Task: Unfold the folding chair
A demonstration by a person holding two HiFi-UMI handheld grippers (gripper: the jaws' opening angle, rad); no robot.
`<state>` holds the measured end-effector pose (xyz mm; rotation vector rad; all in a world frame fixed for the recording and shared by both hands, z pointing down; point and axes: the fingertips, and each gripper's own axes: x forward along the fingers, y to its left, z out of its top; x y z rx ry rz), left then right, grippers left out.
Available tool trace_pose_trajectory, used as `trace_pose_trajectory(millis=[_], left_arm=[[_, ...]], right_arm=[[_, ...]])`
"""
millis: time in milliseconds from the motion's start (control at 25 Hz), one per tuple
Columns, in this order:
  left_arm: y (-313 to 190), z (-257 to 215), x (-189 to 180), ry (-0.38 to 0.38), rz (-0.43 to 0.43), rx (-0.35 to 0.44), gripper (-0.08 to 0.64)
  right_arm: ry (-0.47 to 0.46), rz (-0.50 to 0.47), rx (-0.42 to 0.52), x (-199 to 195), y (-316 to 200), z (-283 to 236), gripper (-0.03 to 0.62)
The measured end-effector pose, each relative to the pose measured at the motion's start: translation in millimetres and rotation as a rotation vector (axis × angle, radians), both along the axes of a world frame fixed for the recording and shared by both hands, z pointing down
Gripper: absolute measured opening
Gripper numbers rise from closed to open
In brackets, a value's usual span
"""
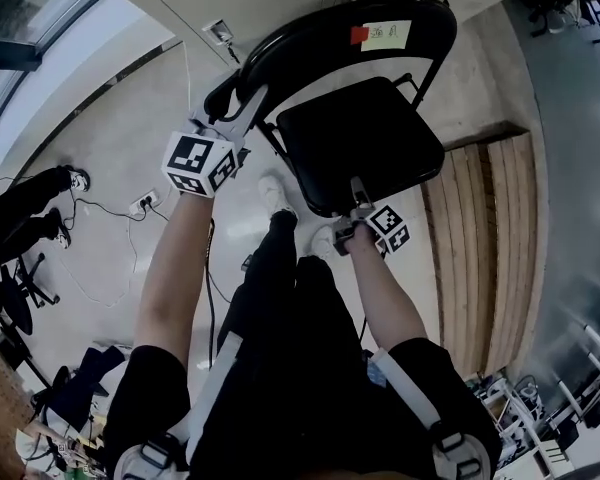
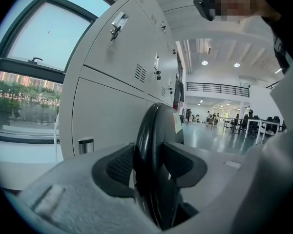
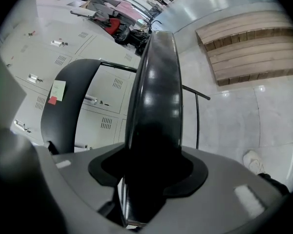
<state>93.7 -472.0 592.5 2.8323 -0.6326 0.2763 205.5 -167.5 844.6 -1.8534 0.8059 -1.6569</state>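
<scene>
Though only head view shows the whole chair (image 1: 360,143), left gripper (image 2: 149,165) clamps backrest (image 2: 154,126), right gripper (image 3: 149,172) seat (image 3: 154,82).

Black folding chair (image 1: 352,118), steel tube frame, stands on the pale floor (image 1: 130,138). Padded seat (image 1: 360,143) swung out from the curved backrest (image 1: 310,33), face up. Backrest carries a pale label (image 1: 386,35) with a red sticker (image 1: 359,35).

One folding chair (image 1: 360,143), two grippers (image 1: 244,110) (image 1: 358,196)
</scene>
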Motion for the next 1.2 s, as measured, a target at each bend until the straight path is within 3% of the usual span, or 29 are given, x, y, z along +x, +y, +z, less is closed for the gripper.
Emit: trace_pose_trajectory(millis=[680, 1200], left_arm=[[11, 13, 0, 0.021, -0.036, 0.012, 0.19], [59, 27, -10, 0.033, -0.032, 0.04, 0.189]], right_arm=[[-0.093, 0.008, 0.055, -6, 51, 48, 0.245], [-0.102, 0.009, 0.12, -16, 104, 88, 0.258]])
